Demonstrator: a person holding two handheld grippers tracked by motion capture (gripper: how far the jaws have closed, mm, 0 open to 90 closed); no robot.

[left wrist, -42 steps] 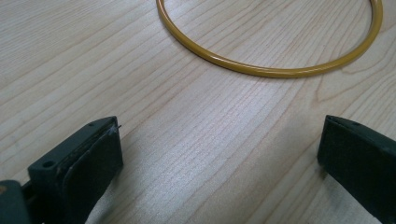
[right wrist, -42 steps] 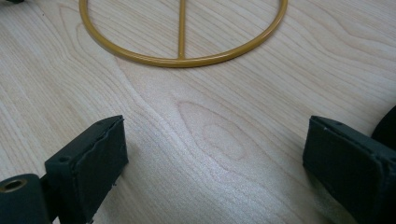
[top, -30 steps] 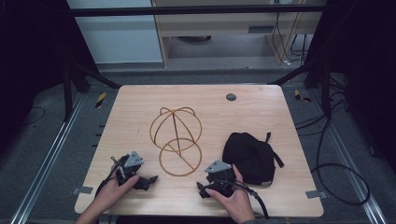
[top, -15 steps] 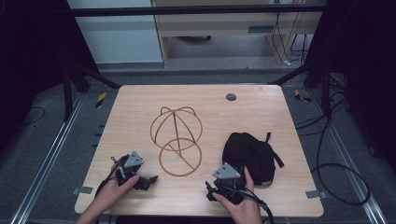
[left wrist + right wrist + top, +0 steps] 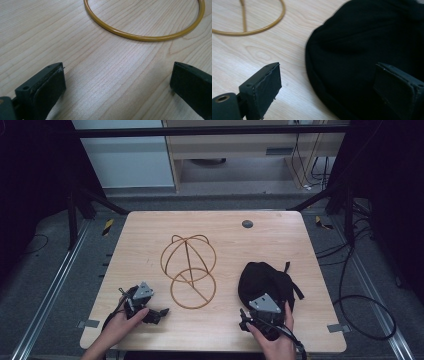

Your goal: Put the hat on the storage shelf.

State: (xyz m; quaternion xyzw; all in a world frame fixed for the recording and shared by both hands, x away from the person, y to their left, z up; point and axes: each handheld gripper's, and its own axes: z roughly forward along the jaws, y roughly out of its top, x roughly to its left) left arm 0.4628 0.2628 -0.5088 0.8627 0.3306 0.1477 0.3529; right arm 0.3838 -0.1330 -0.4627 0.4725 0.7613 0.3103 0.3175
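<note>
A gold wire hat stand (image 5: 189,265) sits mid-table, its dome toward the back and a flat ring (image 5: 140,37) toward the front. A black cap (image 5: 265,279) lies to its right. My left gripper (image 5: 159,313) rests on the table at the front left, open, with bare wood between its jaws (image 5: 117,85) and the ring just ahead. My right gripper (image 5: 266,306) is at the cap's near edge, open. In the right gripper view (image 5: 332,92) the cap's rim (image 5: 362,57) lies between the jaws, the right one over the fabric.
A small dark round disc (image 5: 247,224) sits near the table's far edge. The wooden table (image 5: 150,235) ends close behind both hands. Cables (image 5: 360,305) run over the floor at the right. A metal rail (image 5: 55,285) runs along the left.
My right gripper has moved right and turned toward the cap, reaching its near edge. The left gripper, the stand and the cap have stayed put.
</note>
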